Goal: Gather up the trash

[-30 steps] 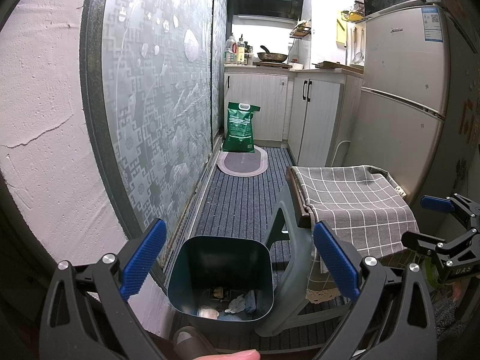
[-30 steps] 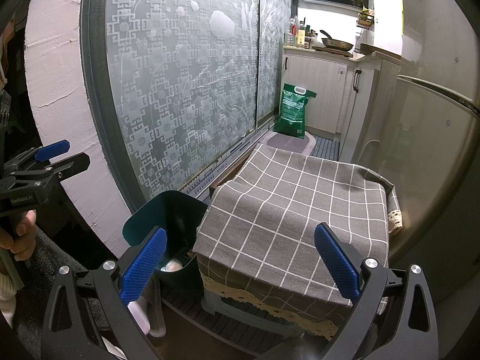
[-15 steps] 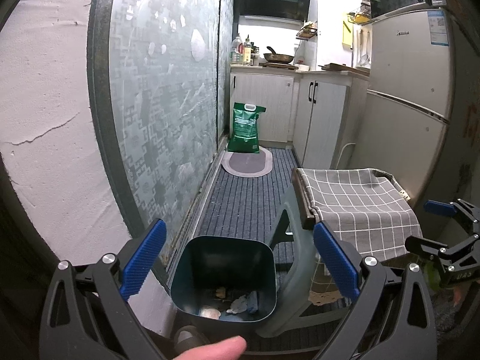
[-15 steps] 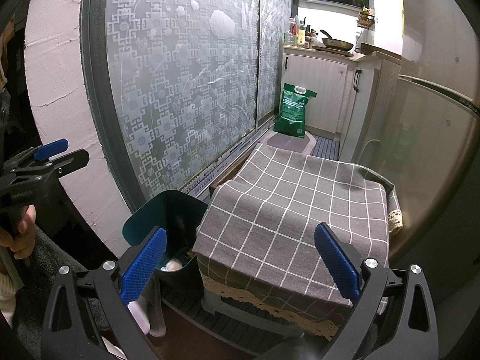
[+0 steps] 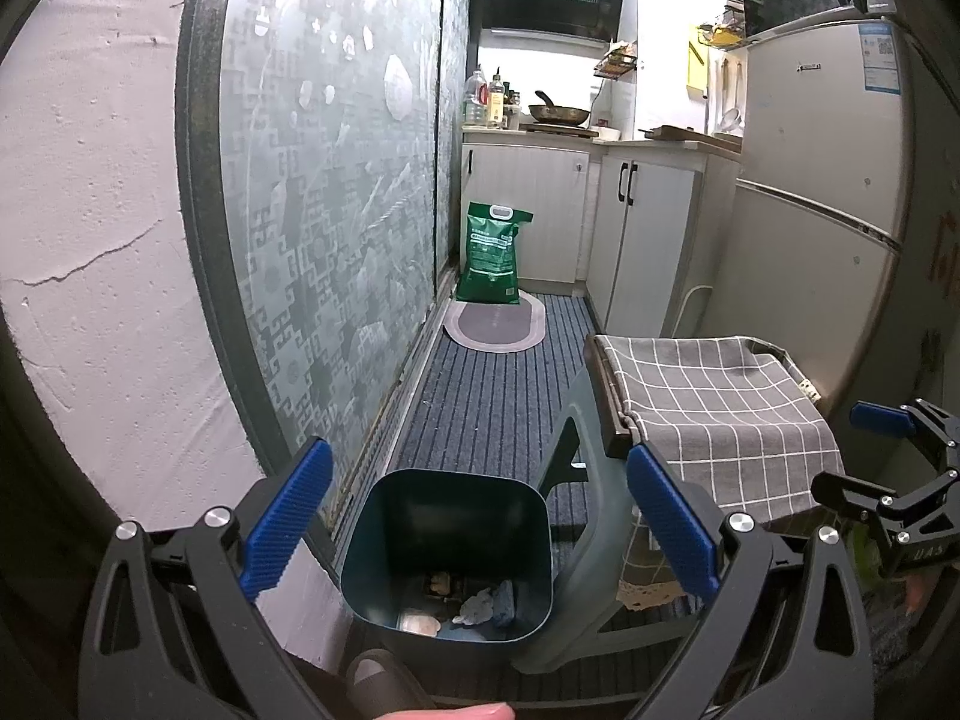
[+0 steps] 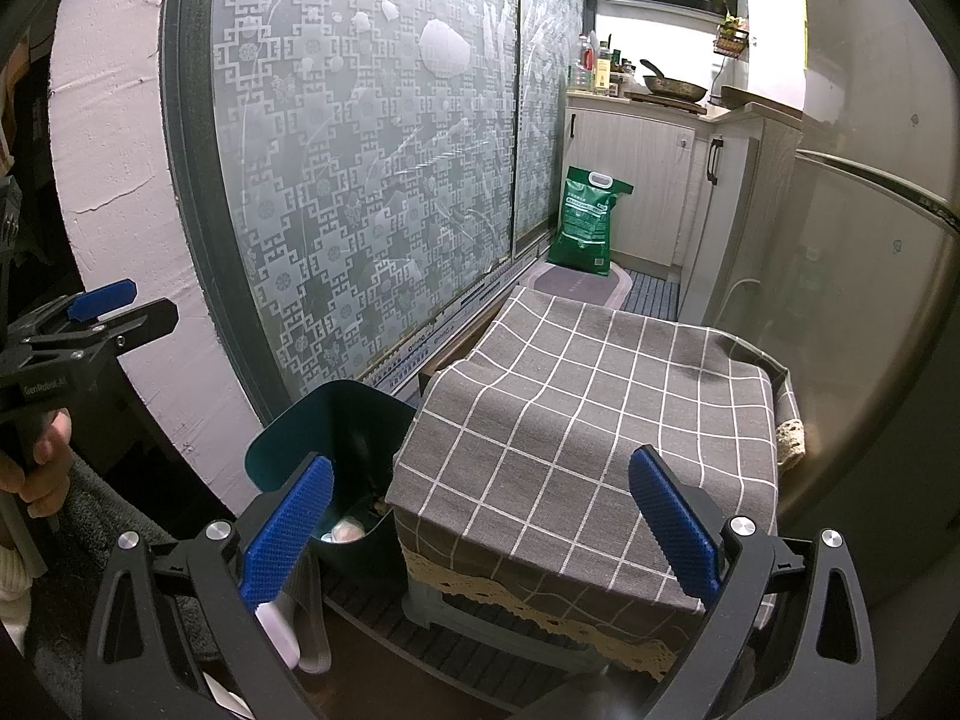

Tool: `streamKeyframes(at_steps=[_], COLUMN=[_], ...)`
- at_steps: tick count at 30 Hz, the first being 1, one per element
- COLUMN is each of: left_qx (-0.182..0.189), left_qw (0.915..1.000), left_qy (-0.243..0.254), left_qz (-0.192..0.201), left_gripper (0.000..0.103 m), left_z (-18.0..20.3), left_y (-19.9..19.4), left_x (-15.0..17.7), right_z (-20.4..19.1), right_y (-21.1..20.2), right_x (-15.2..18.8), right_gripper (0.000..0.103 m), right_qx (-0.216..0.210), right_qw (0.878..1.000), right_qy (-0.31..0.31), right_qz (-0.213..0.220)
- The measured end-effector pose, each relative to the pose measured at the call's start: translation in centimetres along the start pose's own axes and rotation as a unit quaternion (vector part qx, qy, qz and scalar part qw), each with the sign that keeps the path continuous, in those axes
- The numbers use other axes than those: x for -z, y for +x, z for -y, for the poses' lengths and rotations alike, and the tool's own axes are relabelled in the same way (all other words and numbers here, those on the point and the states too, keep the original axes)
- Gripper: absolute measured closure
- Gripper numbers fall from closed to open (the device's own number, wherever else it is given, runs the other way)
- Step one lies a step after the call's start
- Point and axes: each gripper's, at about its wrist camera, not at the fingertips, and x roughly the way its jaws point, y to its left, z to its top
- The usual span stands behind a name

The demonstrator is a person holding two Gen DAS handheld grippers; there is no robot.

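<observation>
— What's your left wrist camera giving you?

— I see the dark green bin (image 5: 447, 546) on the striped floor mat (image 5: 498, 396), just beside the grey plastic stool (image 5: 591, 552). In its bottom lie scraps of trash (image 5: 474, 603): a crumpled white piece, something pinkish, something brown. My left gripper (image 5: 477, 525) hangs above it, jaws spread wide, holding nothing.

— And the right wrist camera?

— The checked cloth (image 6: 594, 438) covers the stool; the bin (image 6: 336, 438) sits to its left, a pale scrap (image 6: 347, 531) visible inside. My right gripper (image 6: 480, 525) is spread wide over the cloth's front edge, gripping nothing. The left gripper (image 6: 90, 324) shows at far left, a hand (image 6: 39, 468) on its handle.
</observation>
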Motion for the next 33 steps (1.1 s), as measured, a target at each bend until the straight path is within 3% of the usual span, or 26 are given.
streamKeyframes(at_steps=[33], left_qx=[0.006], left_qw=[0.9999], left_qy=[0.005], left_qz=[0.006], left_gripper=[0.003], left_z=[0.04], left_y=[-0.33], left_x=[0.09], right_z=[-0.12], right_y=[0.1], right_x=[0.0], right_gripper=[0.003], right_qx=[0.0], right_qw=[1.0], right_qy=[-0.001], right_qz=[-0.001])
